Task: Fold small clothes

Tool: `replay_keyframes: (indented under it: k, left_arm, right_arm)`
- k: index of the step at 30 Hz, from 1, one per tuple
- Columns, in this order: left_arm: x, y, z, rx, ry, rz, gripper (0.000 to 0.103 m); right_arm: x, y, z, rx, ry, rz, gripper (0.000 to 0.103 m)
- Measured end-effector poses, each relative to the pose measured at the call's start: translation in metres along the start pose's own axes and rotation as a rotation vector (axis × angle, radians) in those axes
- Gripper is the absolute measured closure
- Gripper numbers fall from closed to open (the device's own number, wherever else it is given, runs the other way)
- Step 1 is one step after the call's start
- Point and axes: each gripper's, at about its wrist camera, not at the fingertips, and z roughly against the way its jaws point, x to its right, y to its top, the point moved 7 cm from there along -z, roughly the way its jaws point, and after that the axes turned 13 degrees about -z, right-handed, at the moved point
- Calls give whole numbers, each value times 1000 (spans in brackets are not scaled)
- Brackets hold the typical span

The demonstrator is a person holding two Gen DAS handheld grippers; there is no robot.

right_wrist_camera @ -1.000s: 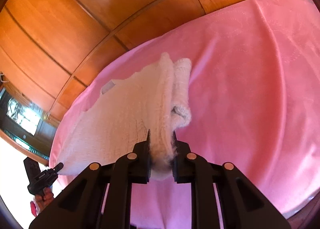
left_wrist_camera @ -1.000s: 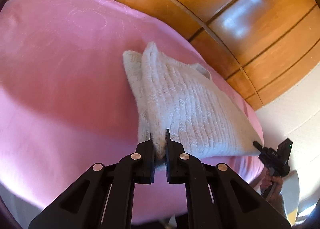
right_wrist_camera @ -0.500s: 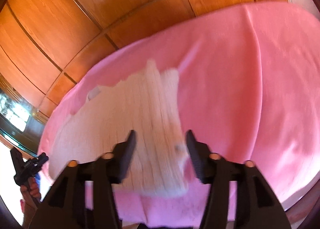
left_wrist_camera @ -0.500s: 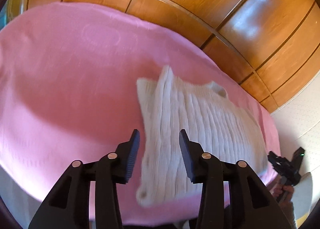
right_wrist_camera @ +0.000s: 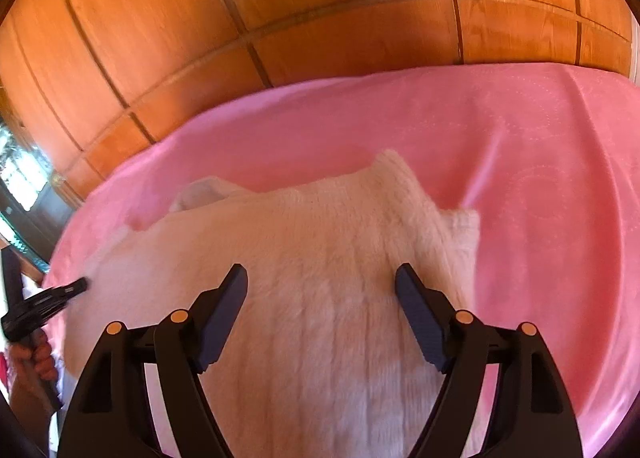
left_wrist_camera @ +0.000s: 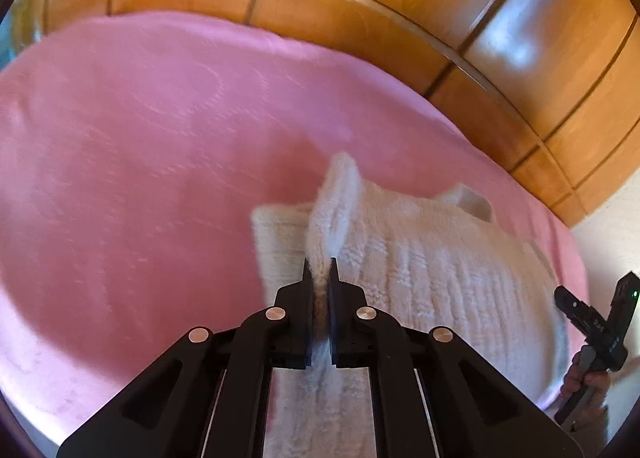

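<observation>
Regripping under way: left gripper [left_wrist_camera: 319, 278] just reclosed, clamped on raised ridge of white knit sweater [left_wrist_camera: 420, 270]; right gripper [right_wrist_camera: 320, 290] just opened, nothing held. Sweater laid near edge of pink bedspread [left_wrist_camera: 140, 145]; next fold judged pending.

We see a white knitted garment [left_wrist_camera: 432, 282], woolly cloth, ribbed in rows and fuzzy at its raised fold. Under it we have a pink bedspread [left_wrist_camera: 140, 161], soft matt cloth with a faint woven pattern of circles. Behind it we get wooden panelling [right_wrist_camera: 280, 5], orange-brown, smooth and glossy, throwing back lamp glare. Our left gripper [left_wrist_camera: 320, 286] looks like matt black plastic with shiny metal rivets; our right gripper [right_wrist_camera: 320, 290] shows the same black plastic.
</observation>
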Motion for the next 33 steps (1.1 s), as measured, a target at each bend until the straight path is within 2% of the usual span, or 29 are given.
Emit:
replay_keyframes:
  k: [3,4,7,8,9,10,11,13,17,18,20,24,28,33]
  left_arm:
    - [-10,-9,-10,-33,88,-16,99]
    - [-12,-15,-20,-63,103,-15,98]
    - [-17,-18,-24,-69,115,26,93]
    - [-19,-17,-22,-70,120,42,80]
    - [-20,-16,-20,-71,137,55,73]
    - [-20,-16,-14,-64,162,53,59]
    - [-18,-15,-7,-46,180,41,50]
    - [-10,-13,6,-6,223,-6,50]
    - [23,-7,34,74,339,-186,49]
    - [31,-6,38,90,336,-212,46]
    - [53,-4,48,130,328,-258,34]
    - [92,-2,48,149,300,-325,33]
    - [118,-10,29,94,239,-333,33]
    - [144,-17,13,65,231,-380,33]
  right_arm:
    - [2,6,-27,-9,-57,19,25]
    - [2,6,-36,-9,-80,36,22]
    - [-1,3,-49,40,-139,95,16]
    - [-3,2,-50,51,-152,103,16]
    - [-2,1,-50,58,-155,104,15]
    - [-2,0,-49,59,-147,100,15]
    - [0,0,-48,59,-136,94,15]
    - [2,0,-47,61,-121,87,15]
    - [3,-1,-44,68,-104,79,15]
    - [3,-1,-43,69,-98,75,14]
    - [4,-1,-41,69,-84,71,13]
    - [4,-3,-38,66,-63,70,11]
    - [4,-2,-36,58,-34,60,9]
    - [2,-2,-36,46,1,63,3]
